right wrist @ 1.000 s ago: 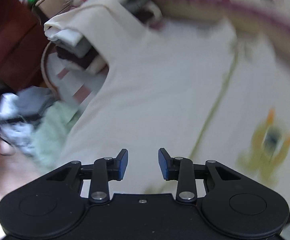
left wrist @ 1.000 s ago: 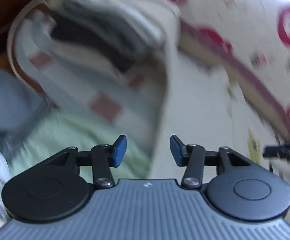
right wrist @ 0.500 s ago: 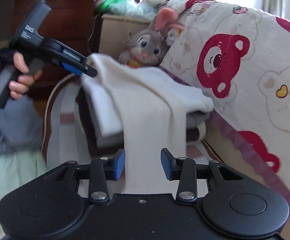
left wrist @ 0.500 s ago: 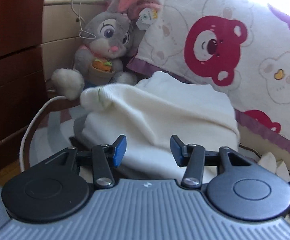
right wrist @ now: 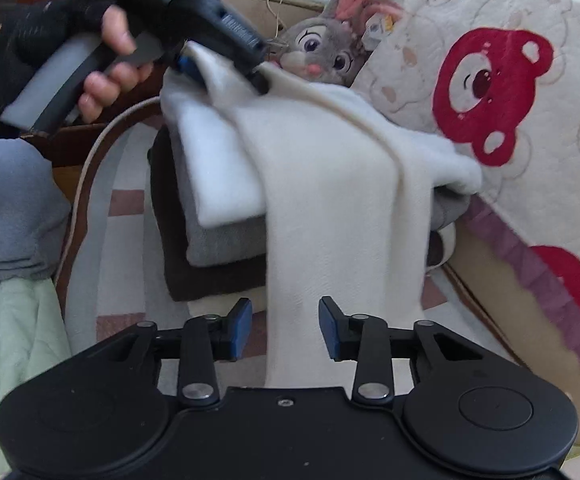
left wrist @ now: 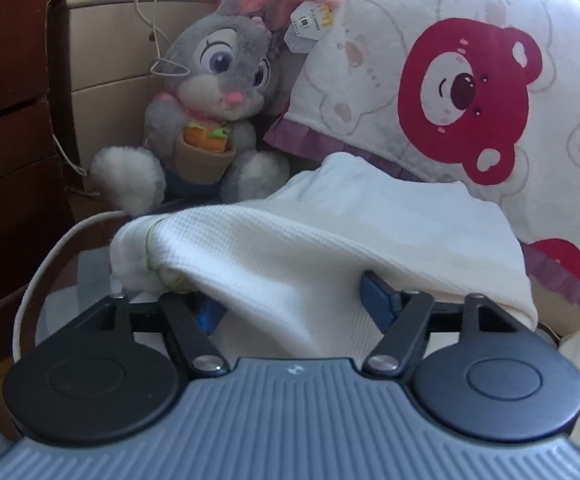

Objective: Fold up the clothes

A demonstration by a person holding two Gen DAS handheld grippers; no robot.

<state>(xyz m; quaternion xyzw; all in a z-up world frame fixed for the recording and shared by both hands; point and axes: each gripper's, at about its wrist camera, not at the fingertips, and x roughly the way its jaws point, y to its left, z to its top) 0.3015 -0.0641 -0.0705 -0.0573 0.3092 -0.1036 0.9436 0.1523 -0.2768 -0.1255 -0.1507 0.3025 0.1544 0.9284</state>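
A cream knit garment (left wrist: 329, 240) lies on top of a stack of folded clothes (right wrist: 218, 240) with white, grey and brown layers. One part of the garment (right wrist: 341, 208) hangs down the front of the stack. My left gripper (left wrist: 293, 304) is at the garment's top edge, its jaws opening. The cloth drapes over and between its fingers, and the pads do not press on it. In the right wrist view a gloved hand (right wrist: 42, 52) holds that left gripper (right wrist: 226, 68). My right gripper (right wrist: 286, 328) is open below the stack, with the hanging cloth just beyond its pads.
A grey plush rabbit (left wrist: 218, 92) sits behind the stack, against a bear-print quilt (left wrist: 469, 92). A dark wooden dresser (left wrist: 6, 120) stands at the left. Loose grey-blue (right wrist: 14, 208) and mint-green (right wrist: 14, 340) clothes lie at the left. A white cable (left wrist: 50, 256) curves beside the stack.
Both views have swung from a blurred bed to the stack. The left gripper has closed in on the cream garment and widened its jaws. The cloth now lies over its fingers.
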